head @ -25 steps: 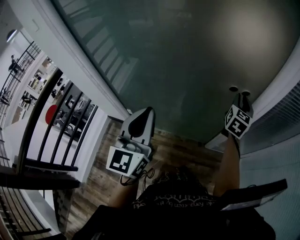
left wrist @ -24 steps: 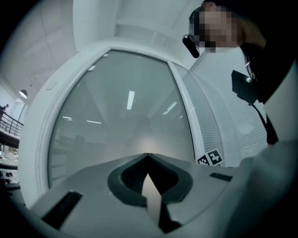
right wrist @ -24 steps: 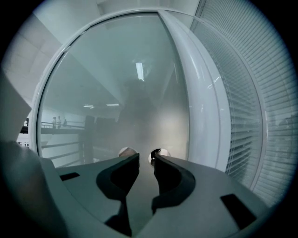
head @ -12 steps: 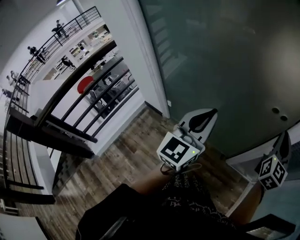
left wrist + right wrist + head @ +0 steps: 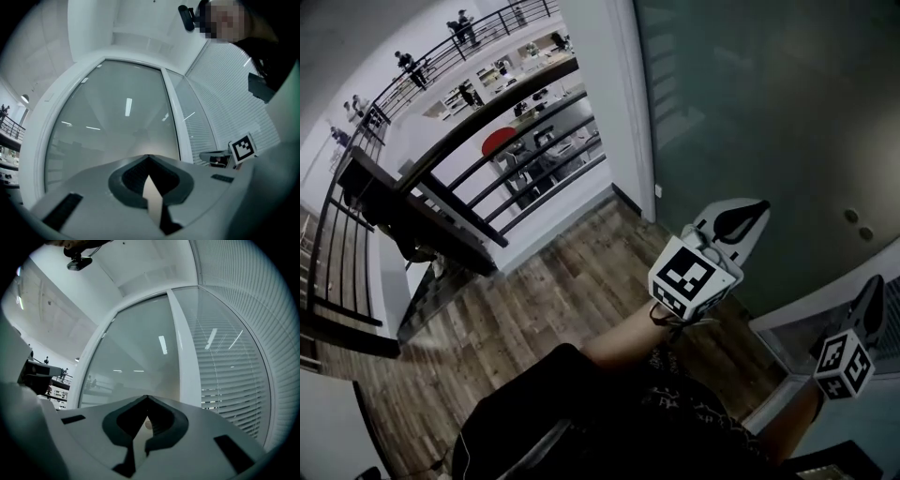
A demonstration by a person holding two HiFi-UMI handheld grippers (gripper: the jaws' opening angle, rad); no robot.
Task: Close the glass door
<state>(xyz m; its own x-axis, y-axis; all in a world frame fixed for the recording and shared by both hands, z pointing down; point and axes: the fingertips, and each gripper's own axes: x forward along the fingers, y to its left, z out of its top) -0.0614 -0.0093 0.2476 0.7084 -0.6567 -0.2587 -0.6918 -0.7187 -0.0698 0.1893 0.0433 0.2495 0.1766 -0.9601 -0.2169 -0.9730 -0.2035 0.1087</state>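
The tall frosted grey-green glass door point(image 5: 750, 103) fills the far right of the head view and stands in a white door frame point(image 5: 630, 103). In both gripper views the pane point(image 5: 117, 136) point(image 5: 136, 366) spans that frame from edge to edge. Two small round dark fittings point(image 5: 859, 225) sit on the glass low at the right.

The left tool point(image 5: 750, 214) points at the lower part of the door, and its marker cube point(image 5: 692, 275) faces up. In its own view the jaws of this tool point(image 5: 149, 159) are pressed together at the tips, with nothing between them and the glass well ahead.

The right tool point(image 5: 872, 295) is nearer and further right, beside a white sill, and it is apart from the glass. Its jaws have just been closing. In its own view the right tool point(image 5: 147, 399) has its tips together and holds nothing.

To the right of the door is a wall of white horizontal slats point(image 5: 234, 357). A brown wood-plank floor point(image 5: 544, 300) runs from the door toward the near left. A black metal railing point(image 5: 487, 169) borders it on the left. Below, beyond the railing, are a round red object point(image 5: 499, 141) and small figures on a far balcony point(image 5: 459, 28).
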